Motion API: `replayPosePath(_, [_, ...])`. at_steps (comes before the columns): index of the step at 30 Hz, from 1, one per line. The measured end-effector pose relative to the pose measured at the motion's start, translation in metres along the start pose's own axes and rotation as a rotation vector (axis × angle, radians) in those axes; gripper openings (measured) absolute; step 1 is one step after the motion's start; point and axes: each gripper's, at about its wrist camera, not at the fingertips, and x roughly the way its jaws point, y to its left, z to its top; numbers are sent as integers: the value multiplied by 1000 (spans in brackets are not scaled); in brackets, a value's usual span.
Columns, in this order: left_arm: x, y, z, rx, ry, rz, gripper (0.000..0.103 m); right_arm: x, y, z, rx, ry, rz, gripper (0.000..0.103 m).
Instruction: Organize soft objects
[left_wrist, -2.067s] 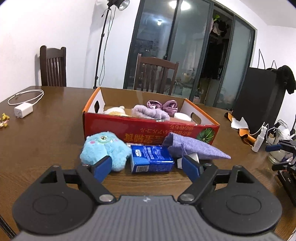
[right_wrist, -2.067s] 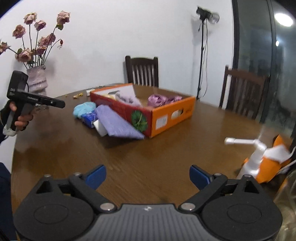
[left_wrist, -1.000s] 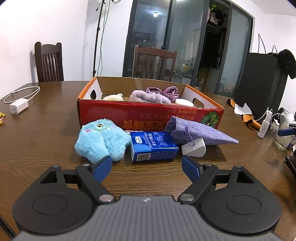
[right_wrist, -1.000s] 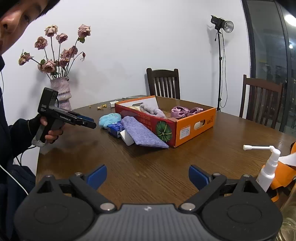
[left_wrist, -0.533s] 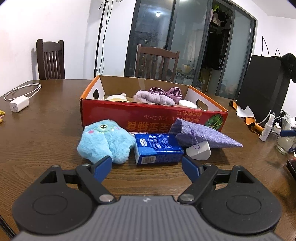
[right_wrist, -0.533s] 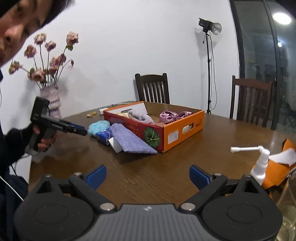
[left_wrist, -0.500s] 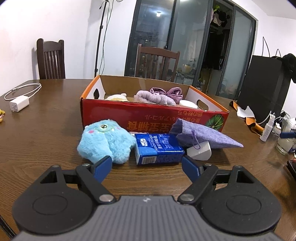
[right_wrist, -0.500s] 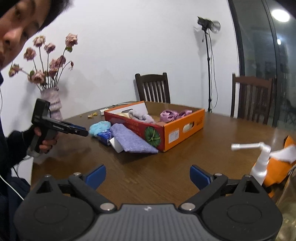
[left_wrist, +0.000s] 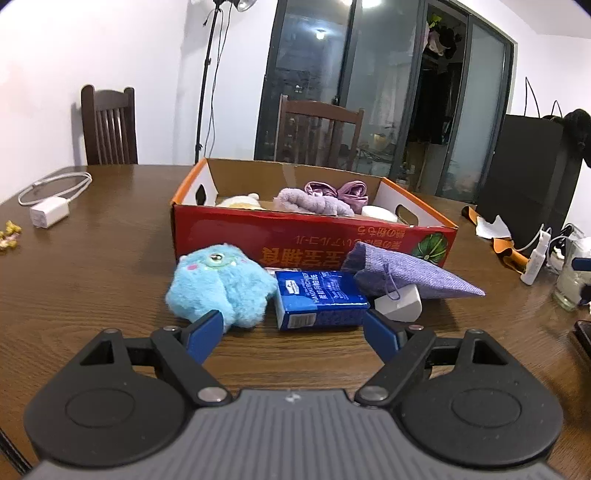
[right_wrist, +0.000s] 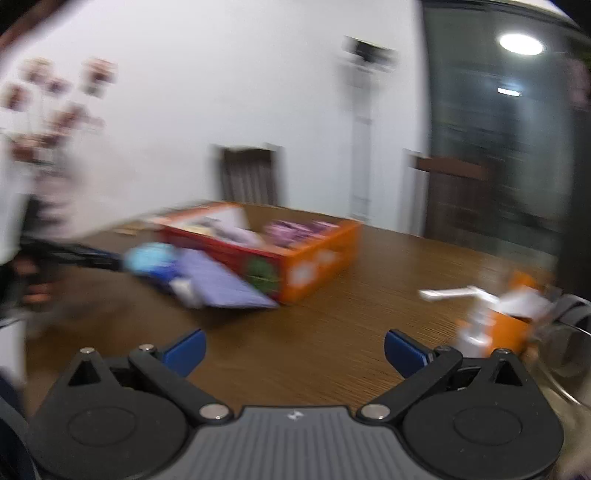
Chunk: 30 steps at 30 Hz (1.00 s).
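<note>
A red and orange cardboard box (left_wrist: 310, 242) stands on the brown table and holds purple cloth (left_wrist: 314, 199) and pale soft items. In front of it lie a fluffy blue plush toy (left_wrist: 218, 286), a blue tissue pack (left_wrist: 319, 299), a purple fabric pouch (left_wrist: 410, 273) and a white block (left_wrist: 399, 304). My left gripper (left_wrist: 293, 332) is open just short of the plush and the tissue pack, with nothing between its fingers. My right gripper (right_wrist: 293, 349) hovers over bare table far from the box (right_wrist: 288, 254); its jaws are opening and nothing is between them. That view is blurred.
A white charger and cable (left_wrist: 50, 210) lie at the far left. A spray bottle (left_wrist: 535, 256), a glass (left_wrist: 569, 280) and orange items (right_wrist: 509, 321) crowd the right side. Wooden chairs (left_wrist: 109, 125) stand behind the table. A person's hand holds the left gripper (right_wrist: 62, 254).
The right wrist view has swung and blurred, and the right jaws stand a little wider. The left view shifted slightly; the objects stayed put.
</note>
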Motion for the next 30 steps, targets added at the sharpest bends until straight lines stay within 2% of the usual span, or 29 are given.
replayPosePath(1, [-2,-1,0,1,-4,3,85,4,9,3,38,14,-83,103])
replayPosePath(2, [-3,-1,0,0,-9,0,86,7,18,6,88,16,-127,103])
replayPosePath(5, [-8,-7,-1,-2,-34,5,88,24,54,7,199,25,-121,103])
replayPosePath(7, [-14,-11,-4,14,-53,14,92,38,73,4,228,36,-117,103])
replayPosePath(10, [-20,-16,-8,42,-64,33,93,61,102,2,248,53,-156,103])
replayPosePath(12, [-21,-16,-10,31,-66,17,93,74,122,3,256,44,-126,103])
replayPosePath(14, [-18,-16,-8,24,-62,15,93,88,134,6,282,48,-73,96])
replayPosePath(16, [-13,-17,-6,27,-66,10,91,105,143,12,300,61,-31,81])
replayPosePath(18, [-4,-17,-2,24,-55,1,84,123,147,18,319,76,-8,76])
replayPosePath(21, [12,-14,6,26,-32,-16,71,146,153,30,333,81,-11,72])
replayPosePath(23, [21,-12,12,25,-28,-17,64,158,156,36,343,82,-17,62])
replayPosePath(25, [29,-7,21,14,-23,-24,59,170,156,38,371,100,-23,44])
replayPosePath(26, [37,-4,25,9,-17,-44,58,177,155,38,376,111,-33,40])
replayPosePath(27, [44,-2,29,3,0,-52,55,180,153,38,385,118,-41,30])
replayPosePath(28, [54,0,33,-2,31,-44,48,184,154,36,390,126,-47,29])
replayPosePath(30, [71,2,39,3,56,-35,43,184,157,35,378,122,-44,26])
